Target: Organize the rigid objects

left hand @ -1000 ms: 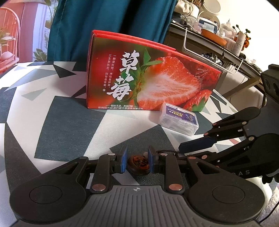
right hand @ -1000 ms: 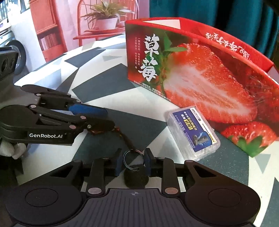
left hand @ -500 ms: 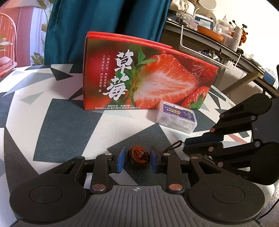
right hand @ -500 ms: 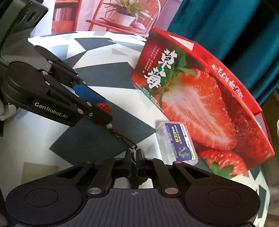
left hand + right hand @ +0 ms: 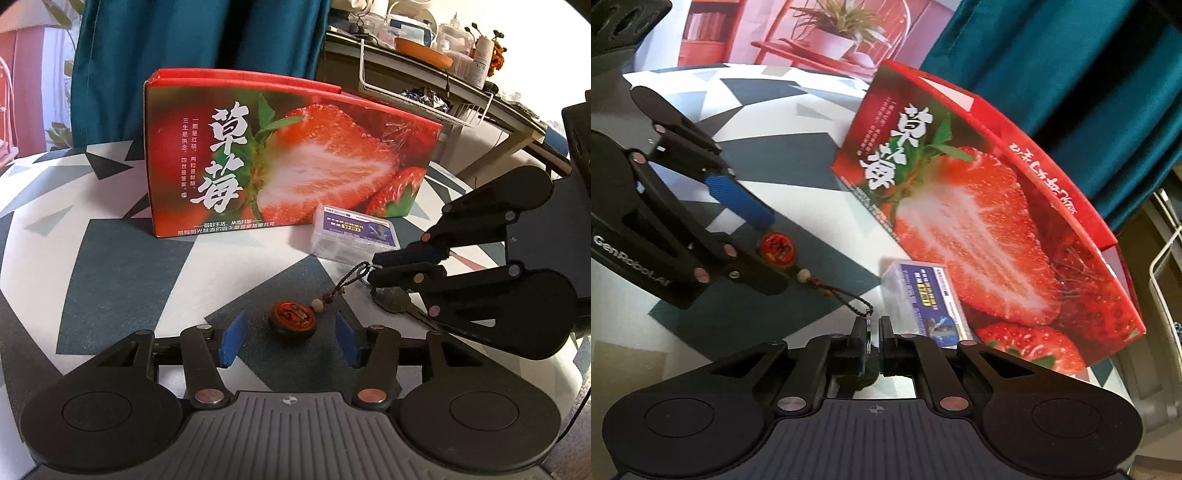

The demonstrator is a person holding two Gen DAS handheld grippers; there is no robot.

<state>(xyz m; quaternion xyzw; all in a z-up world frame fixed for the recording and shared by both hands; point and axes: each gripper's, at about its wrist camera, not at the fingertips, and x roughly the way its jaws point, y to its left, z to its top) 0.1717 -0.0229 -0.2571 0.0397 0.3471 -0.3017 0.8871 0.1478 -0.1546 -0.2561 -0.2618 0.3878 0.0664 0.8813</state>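
The left claw [image 5: 291, 338] has just been opening; its blue pads stand clear either side of a round brown charm [image 5: 293, 318] with a red face, lying on the bench [image 5: 110, 266]. Its beaded cord [image 5: 345, 282] runs right to a ring, seemingly pinched by the right claw [image 5: 873, 332]. Behind stand a strawberry box [image 5: 295, 158], a clear case [image 5: 354, 236], and a teal curtain [image 5: 199, 40].

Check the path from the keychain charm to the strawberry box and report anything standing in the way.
The clear plastic case lies against the strawberry box front, right of the straight line from the charm. Otherwise only bare tablecloth lies between. The right gripper pinches the keyring; the left gripper is open.
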